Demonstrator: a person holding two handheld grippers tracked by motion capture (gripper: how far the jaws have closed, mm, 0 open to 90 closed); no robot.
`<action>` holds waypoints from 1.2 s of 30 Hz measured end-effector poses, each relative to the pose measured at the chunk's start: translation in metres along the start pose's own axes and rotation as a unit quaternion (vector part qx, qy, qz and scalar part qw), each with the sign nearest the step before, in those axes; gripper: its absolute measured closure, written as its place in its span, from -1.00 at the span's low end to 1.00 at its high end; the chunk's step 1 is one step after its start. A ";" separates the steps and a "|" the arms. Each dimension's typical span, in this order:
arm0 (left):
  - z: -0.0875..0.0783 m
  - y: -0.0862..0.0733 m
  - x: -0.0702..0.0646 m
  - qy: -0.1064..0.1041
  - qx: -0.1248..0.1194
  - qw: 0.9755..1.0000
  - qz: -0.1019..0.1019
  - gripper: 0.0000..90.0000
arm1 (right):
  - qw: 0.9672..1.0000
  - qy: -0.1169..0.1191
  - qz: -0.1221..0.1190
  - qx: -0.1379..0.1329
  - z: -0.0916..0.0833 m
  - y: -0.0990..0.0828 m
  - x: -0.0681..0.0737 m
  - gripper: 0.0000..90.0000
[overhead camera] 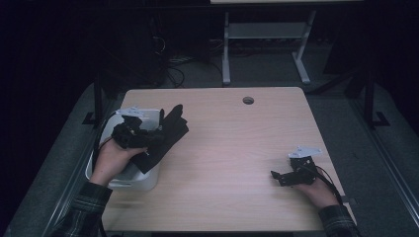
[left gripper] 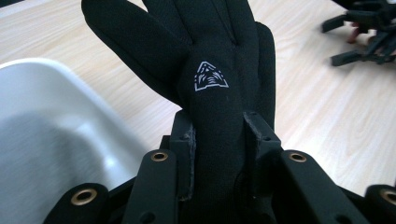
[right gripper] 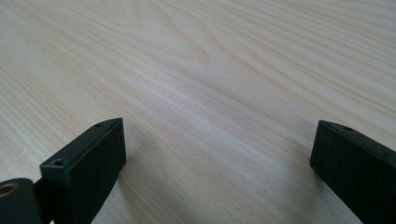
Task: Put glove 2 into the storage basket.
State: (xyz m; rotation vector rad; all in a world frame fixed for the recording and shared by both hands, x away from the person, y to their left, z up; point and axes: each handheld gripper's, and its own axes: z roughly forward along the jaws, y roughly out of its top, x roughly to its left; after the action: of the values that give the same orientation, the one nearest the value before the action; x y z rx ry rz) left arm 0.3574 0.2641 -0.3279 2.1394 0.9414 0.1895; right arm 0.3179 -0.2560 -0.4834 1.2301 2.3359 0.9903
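Light wooden table point(overhead camera: 232, 148), white bin point(overhead camera: 143, 180) at its left edge

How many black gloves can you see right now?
1. The black glove is clamped in the left tongs, held above the white bin at the table's left edge. More could lie inside the bin, where the hand blocks the view.

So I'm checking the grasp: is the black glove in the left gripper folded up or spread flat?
Spread. The black glove sticks out past the left gripper, its finger parts fanned apart, the logo side flat.
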 end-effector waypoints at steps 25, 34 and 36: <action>-0.014 -0.061 0.096 0.049 0.017 0.991 -0.124 0.45 | 1.000 -0.002 0.001 0.000 0.000 0.000 0.000 -0.93; -0.006 -0.067 0.099 0.072 0.038 0.991 -0.105 -0.33 | 1.000 -0.002 0.001 0.000 0.000 0.000 0.000 -0.93; -0.009 -0.065 0.099 0.084 0.029 0.991 -0.098 -0.50 | 1.000 -0.002 0.001 0.000 0.000 0.000 0.000 -0.93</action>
State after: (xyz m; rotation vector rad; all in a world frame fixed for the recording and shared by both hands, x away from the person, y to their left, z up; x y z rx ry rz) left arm 0.3876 0.3645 -0.3837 2.0930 1.2608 0.2491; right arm 0.3182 -0.2561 -0.4834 1.2327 2.3317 0.9877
